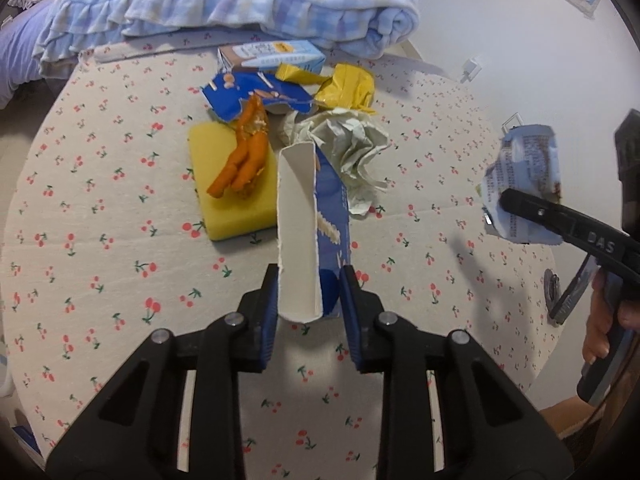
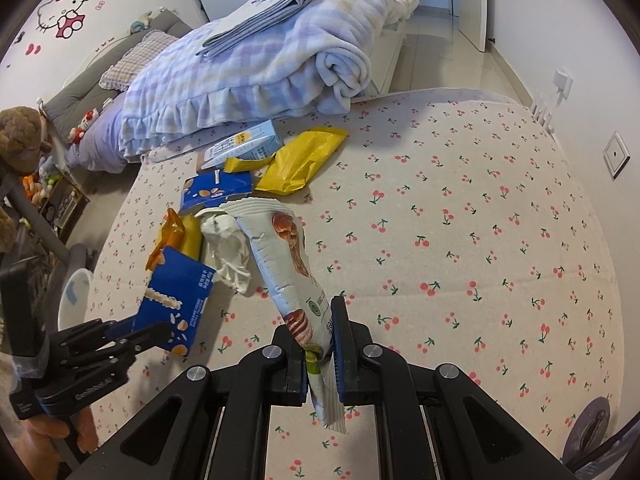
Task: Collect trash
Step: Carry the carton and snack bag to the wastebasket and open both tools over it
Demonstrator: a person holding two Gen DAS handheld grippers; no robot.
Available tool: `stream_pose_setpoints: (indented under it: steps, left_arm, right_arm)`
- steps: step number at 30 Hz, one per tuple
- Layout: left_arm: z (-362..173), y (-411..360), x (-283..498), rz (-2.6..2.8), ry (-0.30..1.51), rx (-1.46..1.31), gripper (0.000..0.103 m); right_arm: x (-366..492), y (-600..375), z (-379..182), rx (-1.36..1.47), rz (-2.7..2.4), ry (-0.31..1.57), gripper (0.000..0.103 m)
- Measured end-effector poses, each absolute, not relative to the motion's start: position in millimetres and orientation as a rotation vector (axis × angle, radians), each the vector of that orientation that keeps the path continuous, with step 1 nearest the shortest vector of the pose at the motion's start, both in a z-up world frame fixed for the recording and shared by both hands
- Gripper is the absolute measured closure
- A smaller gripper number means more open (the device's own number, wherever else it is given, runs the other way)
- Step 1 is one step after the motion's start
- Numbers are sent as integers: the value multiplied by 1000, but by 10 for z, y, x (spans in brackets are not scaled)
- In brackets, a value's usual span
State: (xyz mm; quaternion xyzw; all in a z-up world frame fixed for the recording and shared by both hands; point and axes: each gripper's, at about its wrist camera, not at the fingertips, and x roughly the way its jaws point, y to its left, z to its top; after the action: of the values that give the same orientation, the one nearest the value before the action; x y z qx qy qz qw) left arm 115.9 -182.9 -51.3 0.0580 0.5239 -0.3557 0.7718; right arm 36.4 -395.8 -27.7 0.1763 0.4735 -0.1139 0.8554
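Blue torn carton (image 1: 316, 240) is sitting gripped in your left gripper (image 1: 308, 300); your right gripper (image 2: 320, 356), marked "DAS", is clenching a snack wrapper (image 2: 288, 272) above the cherry-print tablecloth's (image 2: 480, 240) open right side.

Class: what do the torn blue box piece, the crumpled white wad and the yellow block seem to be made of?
Blue box piece: thin cardboard, printed, with a matt white torn inside.
White wad: tissue or paper, softly creased.
Yellow block: probably sponge foam, matt.

light: soft, even, bright indoors | shadows: I see faint ones | focus: sharp centre | edges: fisheye bend, dark corners
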Motion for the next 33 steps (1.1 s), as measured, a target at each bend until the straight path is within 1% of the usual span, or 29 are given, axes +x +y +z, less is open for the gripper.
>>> stream_pose_setpoints:
  steps: [15,33]
  left_arm:
    - [-206,-943,1156,-694,1069,59,73]
    - [-184,218,1316,-505,1042,-25,73]
  right_arm:
    - [451,-3455,-126,324,-151,976,93]
    - [831,-2635,-121,265,-23,977,93]
